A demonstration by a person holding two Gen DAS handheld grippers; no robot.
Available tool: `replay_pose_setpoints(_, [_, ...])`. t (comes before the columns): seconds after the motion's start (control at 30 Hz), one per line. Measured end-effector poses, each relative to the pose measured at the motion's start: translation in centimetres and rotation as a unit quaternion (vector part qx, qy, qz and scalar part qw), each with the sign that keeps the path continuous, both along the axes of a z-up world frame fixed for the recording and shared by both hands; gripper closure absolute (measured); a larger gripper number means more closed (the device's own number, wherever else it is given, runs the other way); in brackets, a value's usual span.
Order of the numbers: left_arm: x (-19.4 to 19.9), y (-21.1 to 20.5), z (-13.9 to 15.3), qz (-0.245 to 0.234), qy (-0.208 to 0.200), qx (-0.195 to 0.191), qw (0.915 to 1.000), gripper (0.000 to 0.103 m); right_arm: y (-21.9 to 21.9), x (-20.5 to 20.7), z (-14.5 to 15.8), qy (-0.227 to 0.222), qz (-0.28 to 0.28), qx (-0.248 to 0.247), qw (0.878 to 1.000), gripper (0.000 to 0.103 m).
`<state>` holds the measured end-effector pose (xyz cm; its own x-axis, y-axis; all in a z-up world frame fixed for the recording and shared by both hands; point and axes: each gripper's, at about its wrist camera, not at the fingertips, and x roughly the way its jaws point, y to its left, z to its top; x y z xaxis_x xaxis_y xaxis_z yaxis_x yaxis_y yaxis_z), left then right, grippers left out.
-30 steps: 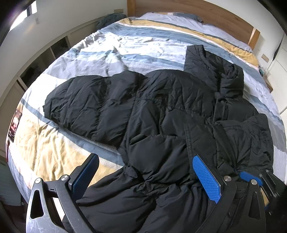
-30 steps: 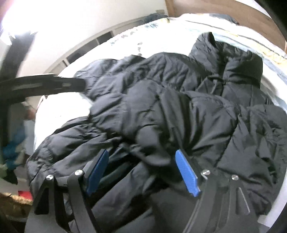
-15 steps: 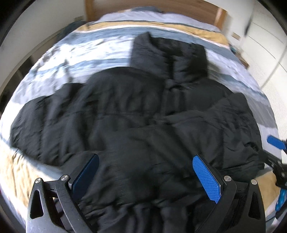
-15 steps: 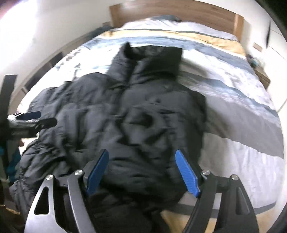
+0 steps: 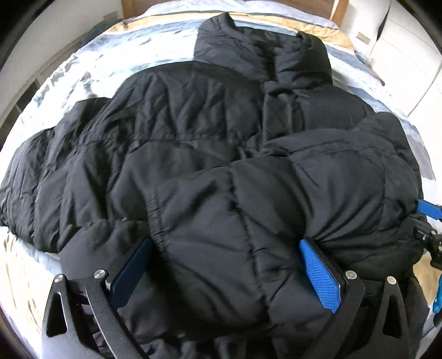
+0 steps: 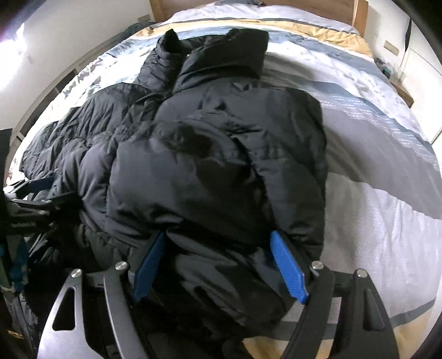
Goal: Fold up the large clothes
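Note:
A black puffer jacket [image 5: 210,154] lies front up on the bed, collar toward the headboard, one sleeve stretched out to the left and the right sleeve folded across its chest. It also shows in the right wrist view [image 6: 210,165]. My left gripper [image 5: 225,273] is open, its blue pads straddling the puffy hem at the near edge. My right gripper [image 6: 219,265] is open too, its pads on either side of the jacket's near right corner. The right gripper's blue tip [image 5: 428,210] shows at the right edge of the left wrist view.
The bed has a striped duvet [image 6: 373,143] in white, grey, blue and yellow. A wooden headboard [image 6: 326,7] stands at the far end. Low shelving [image 5: 25,94] runs along the left wall. White cabinets [image 5: 408,55] stand at the right.
Both grippers have swung round to face the headboard and moved in low over the jacket's near hem. The right sleeve now lies folded across the chest.

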<state>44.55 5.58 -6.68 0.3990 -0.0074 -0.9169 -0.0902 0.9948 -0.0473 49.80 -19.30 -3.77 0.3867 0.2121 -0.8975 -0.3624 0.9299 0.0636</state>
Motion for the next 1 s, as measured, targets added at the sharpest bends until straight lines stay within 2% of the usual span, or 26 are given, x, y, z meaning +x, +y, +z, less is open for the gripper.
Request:
replay_pose_setpoints(0.2, [-0.2, -0.2, 1.6, -0.007, -0.017, 0.014, 0.9997, 0.001, -0.5, -1.2, 2.0, -0.015, -0.029, -0.006, 0.999, 0.026])
replay_pose_setpoints(0.3, [-0.1, -0.1, 1.0, -0.016, -0.001, 0.008, 0.9998, 0.001, 0.0, -1.5, 1.7, -0.001, -0.034, -0.002, 0.999, 0.026])
replay_pose_setpoints(0.43, [-0.9, 1.0, 2.3, -0.009, -0.010, 0.005, 0.9999, 0.001, 0.2, -1.6, 1.1, 0.017, -0.060, -0.008, 0.998, 0.026])
replay_pose_setpoints(0.6, [-1.4, 3.5, 4.6, 0.018, -0.020, 0.020, 0.9994, 0.001, 0.9, -2.3, 2.8, 0.007, -0.070, -0.017, 0.997, 0.026])
replay_pose_setpoints(0.73, [-2.0, 6.1, 6.1, 0.042, -0.026, 0.017, 0.9986, 0.001, 1.9, -3.3, 3.8, 0.005, -0.074, -0.018, 0.997, 0.026])
replay_pose_setpoints(1.0, [-4.0, 11.6, 6.7, 0.086, -0.025, 0.033, 0.9955, 0.001, 4.4, -6.0, 5.1, 0.011, -0.063, -0.017, 0.998, 0.026])
